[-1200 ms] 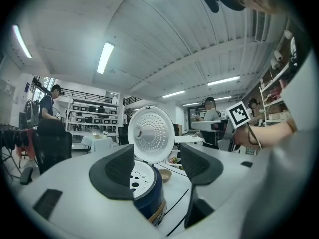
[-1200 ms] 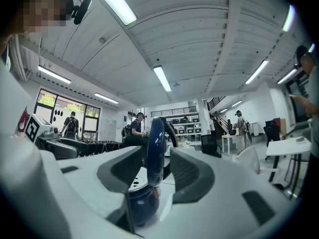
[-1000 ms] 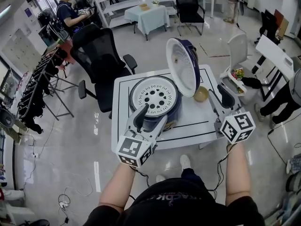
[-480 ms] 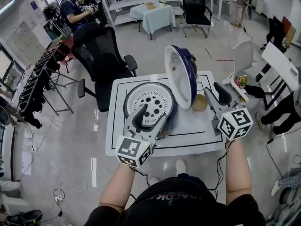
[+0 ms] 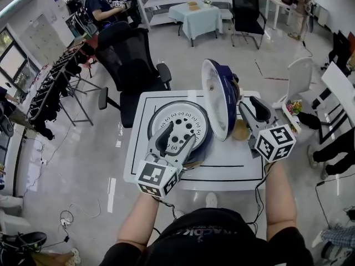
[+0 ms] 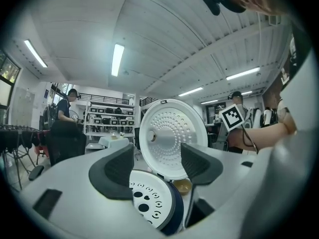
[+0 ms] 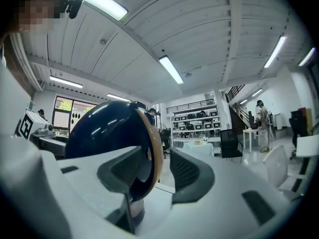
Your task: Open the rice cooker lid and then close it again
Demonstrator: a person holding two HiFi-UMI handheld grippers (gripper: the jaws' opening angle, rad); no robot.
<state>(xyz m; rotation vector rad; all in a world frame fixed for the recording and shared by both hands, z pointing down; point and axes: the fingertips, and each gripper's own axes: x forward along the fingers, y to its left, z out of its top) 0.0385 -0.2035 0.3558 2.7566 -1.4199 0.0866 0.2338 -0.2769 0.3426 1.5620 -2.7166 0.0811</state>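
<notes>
Rice cooker [image 5: 183, 115] sits on the white bench [image 5: 233, 168], its lid [image 5: 217, 96] standing up open. Left gripper [image 5: 178, 134] fingers are apart over the cooker. Right gripper [image 5: 249, 104] fingers are apart around the lid's rim.

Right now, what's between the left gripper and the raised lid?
The cooker's perforated white inner plate lies between left gripper and lid; head view shows it.

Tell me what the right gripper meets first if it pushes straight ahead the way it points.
Most likely the raised rice cooker lid: its rim lines up between the open jaws of the right gripper, though how near it is remains unclear.
</notes>
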